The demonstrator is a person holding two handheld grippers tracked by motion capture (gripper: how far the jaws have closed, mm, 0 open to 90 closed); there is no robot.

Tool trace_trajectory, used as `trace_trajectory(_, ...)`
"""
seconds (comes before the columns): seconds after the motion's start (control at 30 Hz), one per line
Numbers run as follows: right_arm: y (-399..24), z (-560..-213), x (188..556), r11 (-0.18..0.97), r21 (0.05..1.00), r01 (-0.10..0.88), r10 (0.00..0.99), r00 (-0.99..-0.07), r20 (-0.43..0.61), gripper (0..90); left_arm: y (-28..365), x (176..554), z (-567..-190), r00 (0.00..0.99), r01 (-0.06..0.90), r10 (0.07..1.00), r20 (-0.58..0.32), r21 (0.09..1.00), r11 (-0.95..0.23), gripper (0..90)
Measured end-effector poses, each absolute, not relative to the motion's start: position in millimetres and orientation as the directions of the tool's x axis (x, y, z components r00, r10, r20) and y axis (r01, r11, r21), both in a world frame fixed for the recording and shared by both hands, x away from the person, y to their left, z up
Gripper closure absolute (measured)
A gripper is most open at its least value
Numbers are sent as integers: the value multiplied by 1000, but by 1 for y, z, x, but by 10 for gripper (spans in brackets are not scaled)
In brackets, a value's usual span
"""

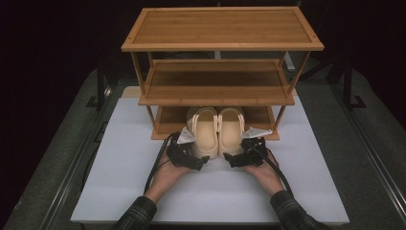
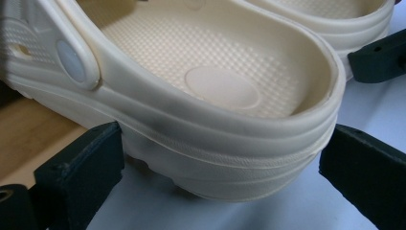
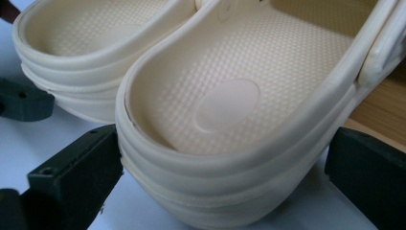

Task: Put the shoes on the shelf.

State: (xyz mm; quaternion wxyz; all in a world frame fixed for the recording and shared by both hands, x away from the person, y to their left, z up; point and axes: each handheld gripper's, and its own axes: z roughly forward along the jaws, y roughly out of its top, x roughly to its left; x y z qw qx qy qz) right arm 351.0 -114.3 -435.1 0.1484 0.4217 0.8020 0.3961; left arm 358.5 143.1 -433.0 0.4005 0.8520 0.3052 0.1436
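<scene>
A pair of cream clogs lies side by side, toes under the lowest shelf (image 1: 168, 125) of a wooden rack, heels out on the white board (image 1: 129, 182). My left gripper (image 1: 197, 159) is shut on the heel of the left clog (image 1: 205, 129). In the left gripper view my left gripper (image 2: 225, 158) has both black jaws against the sides of the left clog (image 2: 215, 86). My right gripper (image 1: 234, 159) holds the right clog (image 1: 231, 125) the same way. In the right gripper view my right gripper (image 3: 225, 163) straddles the heel of the right clog (image 3: 230, 100), jaws touching it.
The three-shelf bamboo rack (image 1: 222, 28) stands at the back of the board, its middle shelf (image 1: 215, 79) and top shelf bare. One jaw of the other gripper (image 2: 378, 57) shows beside the neighbouring clog, and likewise the other gripper (image 3: 24, 100). Dark floor surrounds the board.
</scene>
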Motion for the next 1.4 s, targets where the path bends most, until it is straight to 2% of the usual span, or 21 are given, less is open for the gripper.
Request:
trace_trajectory(0.5,-110,-439,392,292,759,581,809,-573,128,0,146,402,-433,758,426,651,-21,773,-471,17)
trace_trajectory(0.77,-104,-438,414,318,762,564,816,-572,82,0,147,426,-434,758,429,652,-12,763,-484,17)
trace_trajectory(0.9,-101,-437,423,313,747,586,827,-555,89,0,148,437,-437,757,444,653,-29,756,-481,17)
trace_trajectory(0.93,-102,-439,429,335,769,545,817,-575,52,0,148,438,-438,755,447,656,-28,753,-483,17)
trace_trajectory(1.23,-104,-441,433,314,759,571,818,-569,90,0,150,441,-440,747,452,664,-33,757,-471,17)
trace_trajectory(1.4,-107,-440,427,295,763,575,823,-559,102,0,152,434,-436,750,466,658,-70,761,-451,18)
